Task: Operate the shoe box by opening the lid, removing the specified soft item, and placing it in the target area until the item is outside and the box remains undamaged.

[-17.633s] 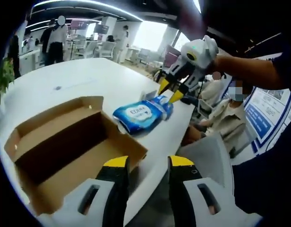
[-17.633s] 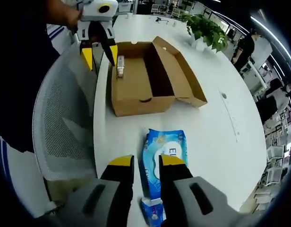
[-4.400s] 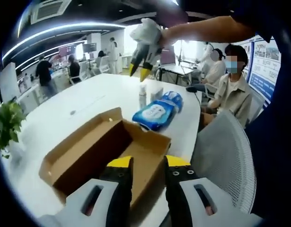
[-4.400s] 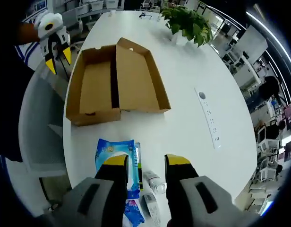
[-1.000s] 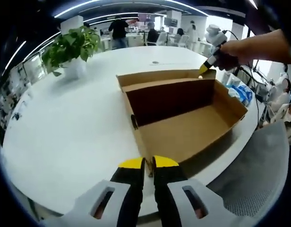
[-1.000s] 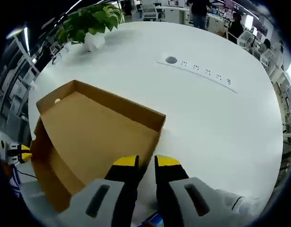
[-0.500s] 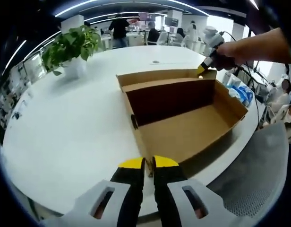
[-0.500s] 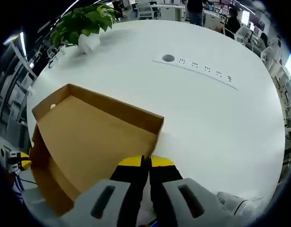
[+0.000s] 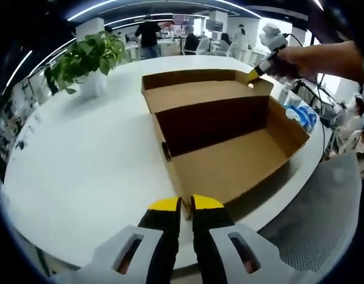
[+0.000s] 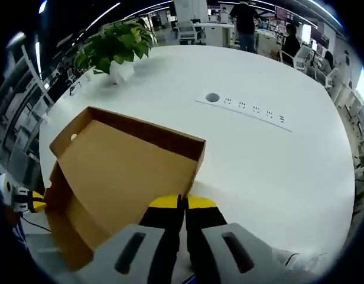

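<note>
On the white table (image 9: 81, 154) the shoe box (image 9: 229, 160) sits open and empty, its lid (image 9: 200, 94) hinged along the far side. Left gripper (image 9: 186, 204) is clenched on the near end wall of the box, pinning it, same as a second ago. Right gripper (image 10: 182, 203) now has its jaws pressed together on the lid's free edge; a second ago they stood apart there. Since then the lid has come up off the table and tilts over the box, so in the left gripper view its brown underside is higher and the right gripper (image 9: 260, 70) rides up with the corner. Judgement: the lid is being swung closed, meaning the removal step looks done. The soft item, a blue wipes pack (image 9: 304, 116), lies outside the box on the table near its right-hand edge, partly cut off behind the box wall, so its exact placement is hard to check. A white bottle-like thing (image 9: 284, 93) beside it is too small to read. No tear or crush visible on the cardboard, though the far lid flaps are hidden in the left gripper view. A potted plant (image 10: 114, 44) and a power strip (image 10: 247, 109) sit well apart from the box. In the right gripper view the left gripper (image 10: 29, 201) is barely visible at the rim.
</note>
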`<control>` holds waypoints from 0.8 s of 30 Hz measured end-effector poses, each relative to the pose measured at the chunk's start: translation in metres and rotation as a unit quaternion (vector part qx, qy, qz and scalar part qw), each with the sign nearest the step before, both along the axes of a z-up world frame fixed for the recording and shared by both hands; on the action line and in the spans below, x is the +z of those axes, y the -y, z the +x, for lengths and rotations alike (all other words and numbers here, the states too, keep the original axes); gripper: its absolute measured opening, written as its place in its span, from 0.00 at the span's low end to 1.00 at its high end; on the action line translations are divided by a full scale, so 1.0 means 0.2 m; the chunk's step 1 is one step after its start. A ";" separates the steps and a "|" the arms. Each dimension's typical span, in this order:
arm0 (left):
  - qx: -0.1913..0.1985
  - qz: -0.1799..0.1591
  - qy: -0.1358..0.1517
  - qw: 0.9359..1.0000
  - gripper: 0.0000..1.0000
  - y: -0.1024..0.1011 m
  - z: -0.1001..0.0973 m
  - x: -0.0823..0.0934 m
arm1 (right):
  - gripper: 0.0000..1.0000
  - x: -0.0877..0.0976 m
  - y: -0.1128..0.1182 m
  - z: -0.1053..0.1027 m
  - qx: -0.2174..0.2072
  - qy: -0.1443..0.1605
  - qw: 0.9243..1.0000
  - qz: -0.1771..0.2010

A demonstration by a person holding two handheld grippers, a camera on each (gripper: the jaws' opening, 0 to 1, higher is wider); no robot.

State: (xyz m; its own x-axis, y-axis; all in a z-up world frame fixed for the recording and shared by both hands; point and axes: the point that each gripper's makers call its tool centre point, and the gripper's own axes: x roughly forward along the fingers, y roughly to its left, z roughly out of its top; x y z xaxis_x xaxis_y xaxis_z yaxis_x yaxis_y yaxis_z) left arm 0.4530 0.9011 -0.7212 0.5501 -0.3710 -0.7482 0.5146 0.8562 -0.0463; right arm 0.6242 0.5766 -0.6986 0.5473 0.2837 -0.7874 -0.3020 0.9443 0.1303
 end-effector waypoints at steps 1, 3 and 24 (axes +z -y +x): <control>0.001 -0.001 -0.001 1.000 0.03 0.00 0.00 0.00 | 0.00 0.01 0.00 -0.01 0.003 0.005 1.000 -0.002; 0.001 -0.001 0.000 1.000 0.04 0.00 -0.01 0.00 | 0.00 0.04 0.00 -0.02 0.011 0.017 1.000 -0.001; 0.004 -0.006 0.001 1.000 0.04 0.02 -0.03 0.00 | 0.00 0.26 -0.02 -0.12 0.062 0.172 0.983 -0.020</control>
State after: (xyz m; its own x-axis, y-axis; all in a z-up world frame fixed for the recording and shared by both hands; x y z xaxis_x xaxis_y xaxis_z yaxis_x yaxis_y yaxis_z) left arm 0.4472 0.8967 -0.7206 0.5545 -0.3756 -0.7426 0.5080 0.8596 -0.0554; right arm 0.6006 0.5804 -0.6460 0.7459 0.3380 -0.5739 -0.4347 0.8999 -0.0350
